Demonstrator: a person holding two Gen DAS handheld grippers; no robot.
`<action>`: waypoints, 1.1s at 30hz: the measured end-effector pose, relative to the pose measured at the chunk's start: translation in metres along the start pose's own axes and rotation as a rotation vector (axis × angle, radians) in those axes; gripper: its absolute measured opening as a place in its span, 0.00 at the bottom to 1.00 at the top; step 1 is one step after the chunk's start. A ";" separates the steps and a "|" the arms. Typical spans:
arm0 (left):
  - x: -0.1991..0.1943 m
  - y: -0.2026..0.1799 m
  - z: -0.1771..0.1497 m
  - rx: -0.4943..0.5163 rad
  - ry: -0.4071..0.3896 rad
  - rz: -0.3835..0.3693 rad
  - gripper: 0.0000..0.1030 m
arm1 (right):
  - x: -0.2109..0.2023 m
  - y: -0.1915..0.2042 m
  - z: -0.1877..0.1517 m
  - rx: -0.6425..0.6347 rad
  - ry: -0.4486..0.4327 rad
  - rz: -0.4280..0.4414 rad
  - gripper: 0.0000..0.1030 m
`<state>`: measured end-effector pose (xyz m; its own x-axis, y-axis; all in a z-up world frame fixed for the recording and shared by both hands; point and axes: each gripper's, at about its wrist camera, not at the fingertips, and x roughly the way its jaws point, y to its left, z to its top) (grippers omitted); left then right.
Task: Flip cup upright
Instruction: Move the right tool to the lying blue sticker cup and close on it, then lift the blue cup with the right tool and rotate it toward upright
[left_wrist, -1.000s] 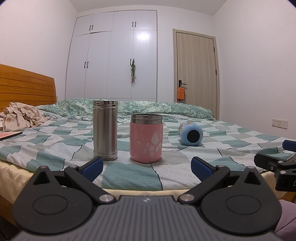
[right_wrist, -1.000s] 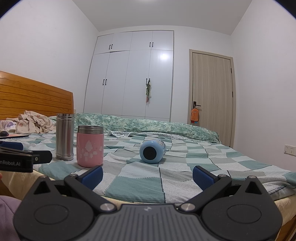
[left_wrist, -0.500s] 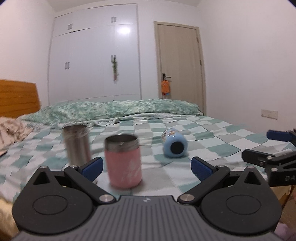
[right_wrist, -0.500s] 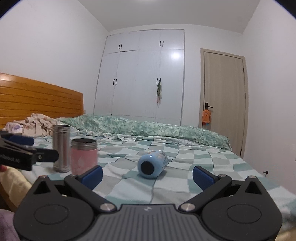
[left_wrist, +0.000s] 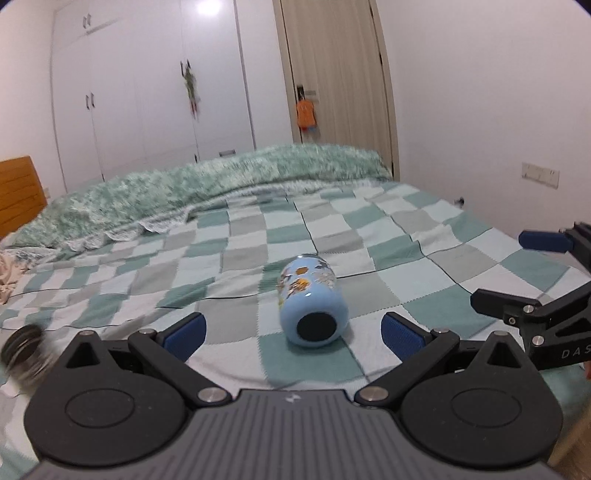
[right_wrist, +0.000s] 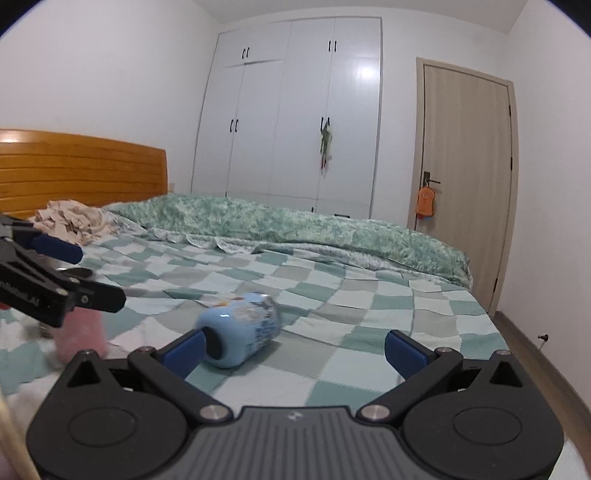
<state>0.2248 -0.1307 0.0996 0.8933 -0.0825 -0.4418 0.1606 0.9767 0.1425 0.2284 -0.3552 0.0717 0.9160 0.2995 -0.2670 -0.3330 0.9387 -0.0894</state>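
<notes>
A light blue cup (left_wrist: 313, 303) with cartoon prints lies on its side on the checked bedspread (left_wrist: 369, 236), its dark round end toward me. My left gripper (left_wrist: 293, 336) is open and empty, with the cup lying just ahead between its blue pads. In the right wrist view the cup (right_wrist: 239, 328) lies just ahead of the left pad of my right gripper (right_wrist: 295, 349), which is open and empty. The right gripper also shows at the right edge of the left wrist view (left_wrist: 532, 288).
A pink cup (right_wrist: 79, 334) stands at the left, blurred, partly behind the left gripper (right_wrist: 55, 280). A blurred metal cup rim (left_wrist: 22, 347) shows at the far left. A rumpled green duvet (right_wrist: 295, 225), a cloth pile (right_wrist: 70, 219) and a wooden headboard (right_wrist: 81, 166) lie beyond.
Both grippers have moved forward over the bed and swung toward the blue cup, which looks much closer. The pink and steel cups have slid off to the left of both views.
</notes>
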 end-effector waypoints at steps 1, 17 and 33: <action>0.012 -0.002 0.006 -0.003 0.022 0.000 1.00 | 0.009 -0.006 0.002 -0.004 0.011 0.003 1.00; 0.197 -0.015 0.035 -0.095 0.349 0.063 1.00 | 0.155 -0.090 0.000 0.066 0.195 0.072 1.00; 0.200 -0.017 0.028 -0.114 0.427 0.033 0.82 | 0.142 -0.080 0.000 0.079 0.209 0.111 1.00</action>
<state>0.4125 -0.1691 0.0334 0.6399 0.0149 -0.7683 0.0667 0.9950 0.0748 0.3852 -0.3878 0.0408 0.8058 0.3678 -0.4642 -0.4033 0.9147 0.0247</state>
